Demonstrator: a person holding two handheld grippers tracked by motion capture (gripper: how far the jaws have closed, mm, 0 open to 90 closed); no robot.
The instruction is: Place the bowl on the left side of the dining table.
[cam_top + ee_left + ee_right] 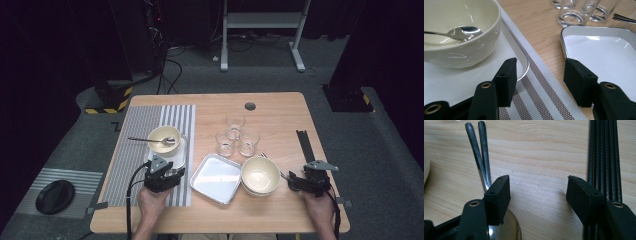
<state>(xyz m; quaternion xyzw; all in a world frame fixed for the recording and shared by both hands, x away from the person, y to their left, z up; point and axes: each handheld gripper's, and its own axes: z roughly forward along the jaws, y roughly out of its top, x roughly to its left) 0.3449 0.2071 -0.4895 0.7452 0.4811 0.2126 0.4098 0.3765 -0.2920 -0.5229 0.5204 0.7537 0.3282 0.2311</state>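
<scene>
**Fingers spread over the tray corner, bench set for tidying**

Fingers of the left gripper [539, 77] stand spread, pinching nothing, straddling the near corner of the white rimmed tray [522, 63] at lower left of the high view, seemingly to grab its rim. That tray carries one cream ceramic bowl [459, 32] with one steel spoon [461, 32] resting inside. The right gripper [537, 195], fingers also spread and empty, hovers over two dark-handled utensils [480, 152] at lower right. Between them: a second, empty white tray [216, 178], a second cream bowl [260, 175], three clear glasses [235, 136], one striped placemat [137, 145], all on the wooden bench [280, 120].
</scene>
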